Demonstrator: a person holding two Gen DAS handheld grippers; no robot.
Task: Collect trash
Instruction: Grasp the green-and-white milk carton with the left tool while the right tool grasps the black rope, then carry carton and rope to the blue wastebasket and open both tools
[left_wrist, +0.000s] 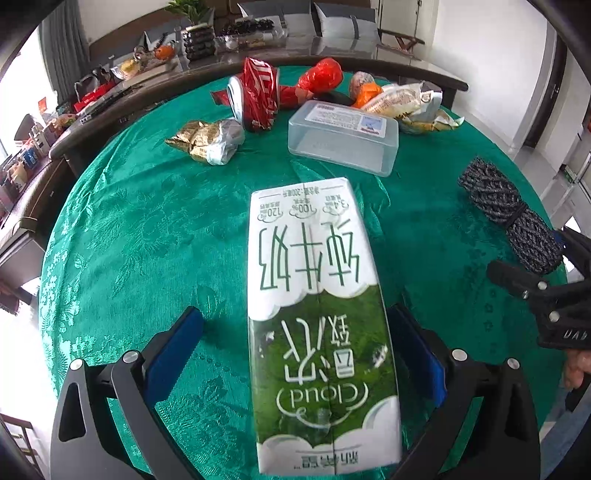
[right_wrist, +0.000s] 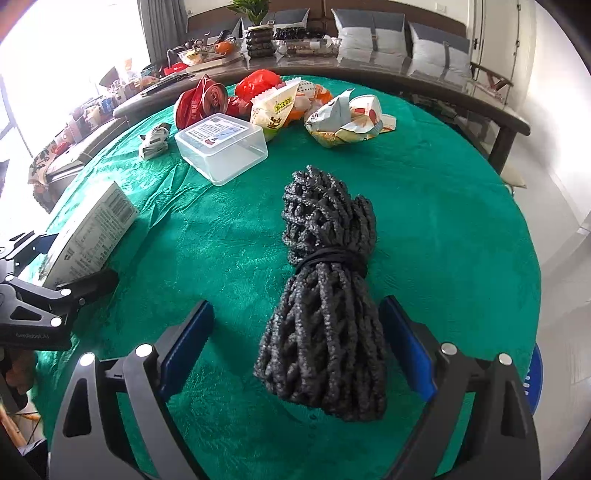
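Risk of slips on both sides: milk carton (left_wrist: 321, 332) near, lying between the spread left gripper (left_wrist: 295, 354), likely to skid on the green cloth (left_wrist: 147, 240); rope bundle (right_wrist: 325, 295) inside the spread right gripper (right_wrist: 295, 354), loose enough to sag.

Bright window (right_wrist: 55, 55), grey curtain (right_wrist: 159, 29), cluttered long table (right_wrist: 369, 74), perhaps tiled floor (right_wrist: 569, 206)

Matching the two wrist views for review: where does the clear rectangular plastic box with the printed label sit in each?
Left wrist: clear rectangular plastic box upper centre-right, beyond the green-and-white milk carton.
Right wrist: same box upper left of centre, beyond the dark grey bundled rope.
Shared landmark: crushed red can just behind-left of it.
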